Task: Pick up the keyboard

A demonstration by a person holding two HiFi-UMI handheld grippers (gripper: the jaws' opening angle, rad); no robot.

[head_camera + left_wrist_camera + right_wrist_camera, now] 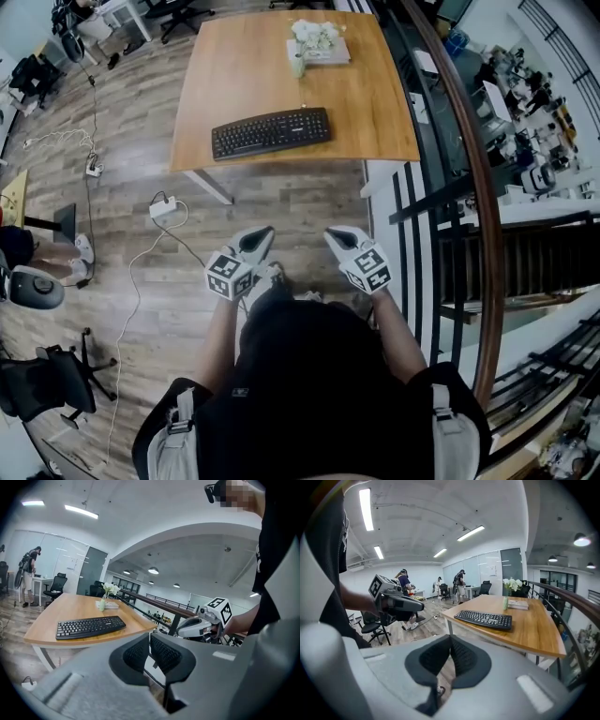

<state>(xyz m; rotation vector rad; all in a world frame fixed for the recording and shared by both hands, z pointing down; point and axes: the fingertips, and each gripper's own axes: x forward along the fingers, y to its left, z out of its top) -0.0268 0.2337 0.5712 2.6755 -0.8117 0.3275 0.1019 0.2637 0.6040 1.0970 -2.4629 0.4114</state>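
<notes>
Claws shut and empty: the left claw [149, 643] and the right claw [450, 645], jaws pressed together on nothing, are held side by side in front of the person, well apart from the keyboard [271, 132]. It lies flat and untouched near the front edge of the tabletop [375, 103]. By the look of it the task is at the approach stage. The next move likely calls for crossing the bare wooden floor [291, 202], opening the jaws and coming in over that front edge. Room is ample around the keyboard; the flowers [317, 37] stand at the far end. A railing [461, 131] hems the right side, and a power strip [162, 207] lies on the floor to the left.
</notes>
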